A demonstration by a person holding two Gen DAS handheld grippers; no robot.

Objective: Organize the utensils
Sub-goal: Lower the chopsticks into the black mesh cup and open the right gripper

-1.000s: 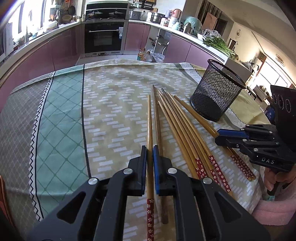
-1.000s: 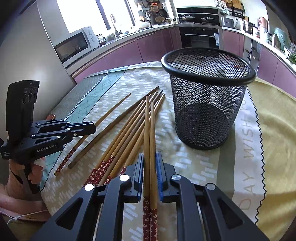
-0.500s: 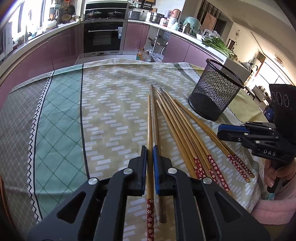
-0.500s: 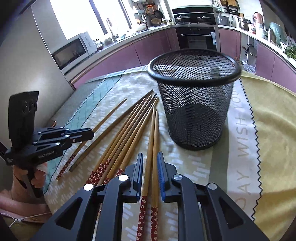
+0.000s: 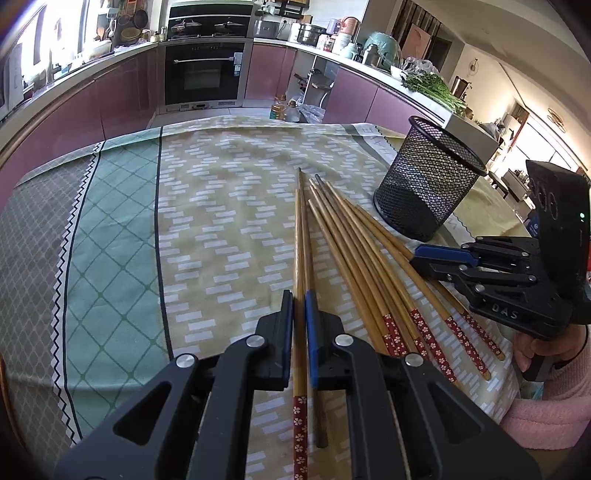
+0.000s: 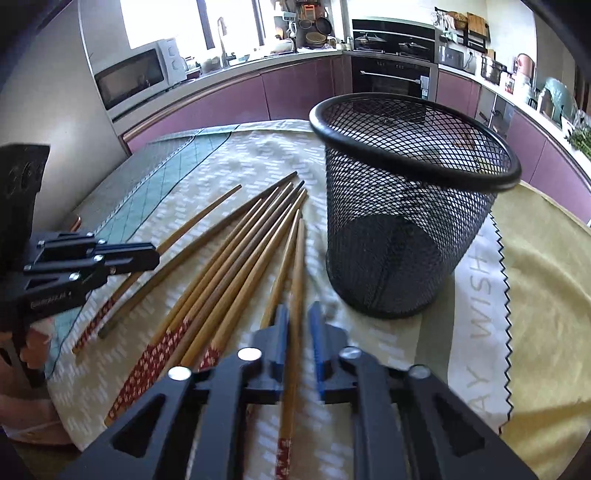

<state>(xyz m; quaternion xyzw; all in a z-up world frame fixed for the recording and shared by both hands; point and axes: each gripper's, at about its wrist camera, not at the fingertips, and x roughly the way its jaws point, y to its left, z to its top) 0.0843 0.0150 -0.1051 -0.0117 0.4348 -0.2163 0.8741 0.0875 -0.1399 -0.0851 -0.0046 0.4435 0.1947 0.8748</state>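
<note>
left gripper (image 5: pixel 300 314): clamped on one chopstick (image 5: pixel 300 258), bottom centre
right gripper (image 6: pixel 298 328): jaws parted around a chopstick (image 6: pixel 293 295)
mesh cup (image 6: pixel 406 206): upright, right of centre
loose chopsticks (image 6: pixel 229 266): fanned on tablecloth (image 5: pixel 221 221), centre-left

Daylight enters from a window (image 6: pixel 162 22) behind the counter, overexposed to plain white, and both views are bright, with a soft sheen on the purple cabinet fronts (image 6: pixel 295 88). Fisheye distortion bows the counter line and darkens every corner into a black vignette. The left wrist view is sharp throughout, whereas the right wrist view shows slight motion blur on the mesh basket (image 6: pixel 406 206) and the tablecloth (image 6: pixel 546 295) print.
</note>
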